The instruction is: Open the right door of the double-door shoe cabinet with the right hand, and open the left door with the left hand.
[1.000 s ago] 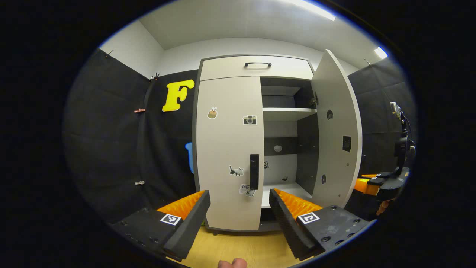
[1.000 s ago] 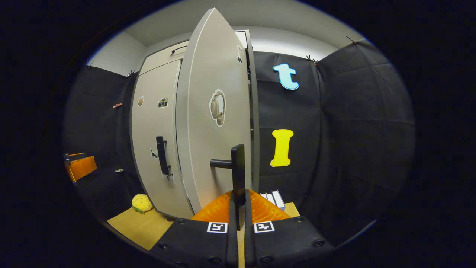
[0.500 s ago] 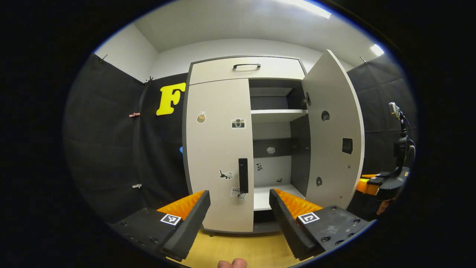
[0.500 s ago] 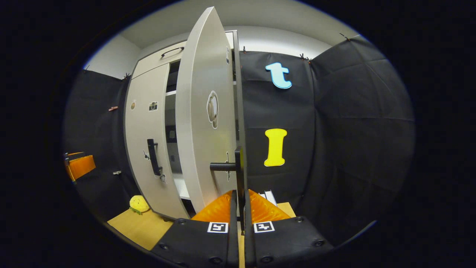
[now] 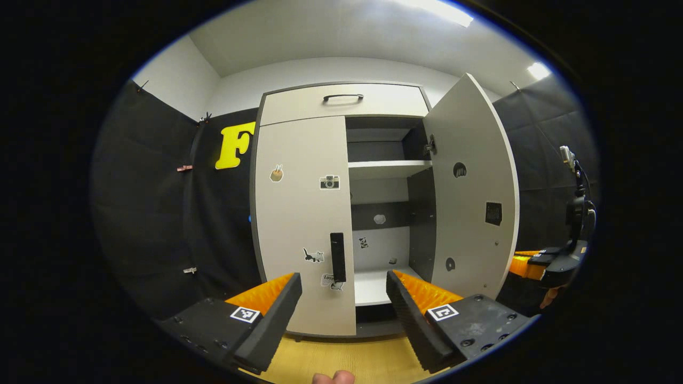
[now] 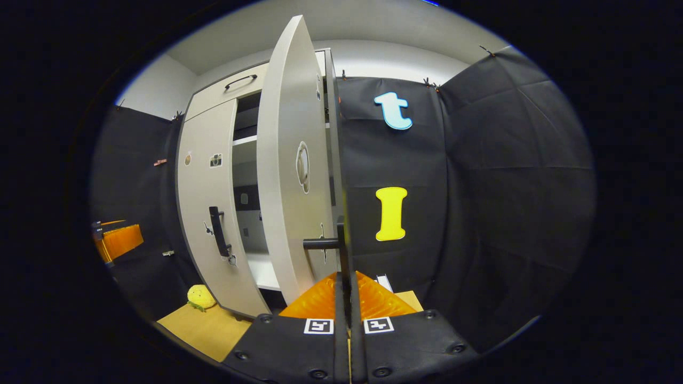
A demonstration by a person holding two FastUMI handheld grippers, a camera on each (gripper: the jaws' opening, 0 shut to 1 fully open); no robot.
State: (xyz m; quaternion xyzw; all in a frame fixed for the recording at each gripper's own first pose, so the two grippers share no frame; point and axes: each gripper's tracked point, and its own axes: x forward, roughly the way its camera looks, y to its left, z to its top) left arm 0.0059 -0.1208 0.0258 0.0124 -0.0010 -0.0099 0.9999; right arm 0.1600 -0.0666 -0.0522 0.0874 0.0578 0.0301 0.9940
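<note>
Right gripper point(image 6: 345, 290) clamps black bar handle point(image 6: 341, 250) of swung-out grey right door point(image 6: 291, 160); left gripper point(image 5: 344, 298) gapes w/ closed left door point(image 5: 301, 213) ahead; yellow plush toy point(image 6: 201, 296) on floor.

Wooden floor point(image 6: 203, 328) carries the shoe cabinet point(image 5: 299, 213) (plus a yellow plush toy point(image 6: 201, 296)).

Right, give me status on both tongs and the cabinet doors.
Right tongs shut on right door handle, right door swung wide. Left tongs open, short of left door handle; left door closed. Nothing in the way.
</note>
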